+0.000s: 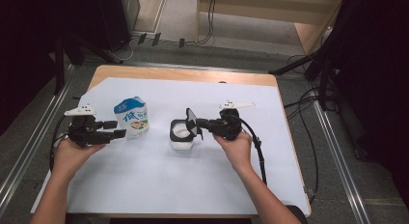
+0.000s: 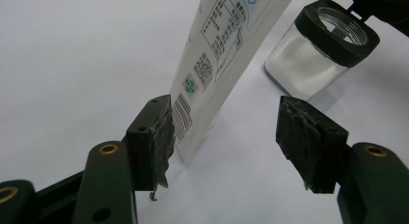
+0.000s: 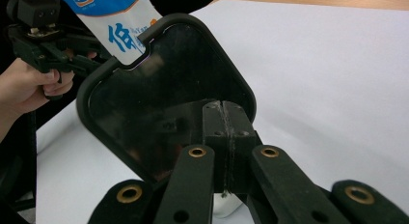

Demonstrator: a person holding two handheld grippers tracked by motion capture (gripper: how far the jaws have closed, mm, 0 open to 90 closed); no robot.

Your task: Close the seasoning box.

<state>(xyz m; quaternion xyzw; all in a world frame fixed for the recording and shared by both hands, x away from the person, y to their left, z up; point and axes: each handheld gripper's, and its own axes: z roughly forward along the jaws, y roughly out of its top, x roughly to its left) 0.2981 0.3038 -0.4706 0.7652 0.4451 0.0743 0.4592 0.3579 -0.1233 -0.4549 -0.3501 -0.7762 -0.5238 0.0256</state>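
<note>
High view: two hand-held grippers work a milk carton and a glass jar on a white table cover.

The left gripper (image 1: 115, 133) has its jaws apart, nothing pinched; in the left gripper view the milk carton (image 2: 212, 64) stands upright just beyond them, beside the left pad, not clamped. The right gripper (image 1: 198, 124), jaws pressed together, holds the black lid (image 3: 164, 98) by its edge, tilted up over the open jar (image 1: 181, 135), which sits mid-table, right of the carton. The white sheet (image 1: 159, 180) covers the wooden table (image 1: 193, 75).
</note>
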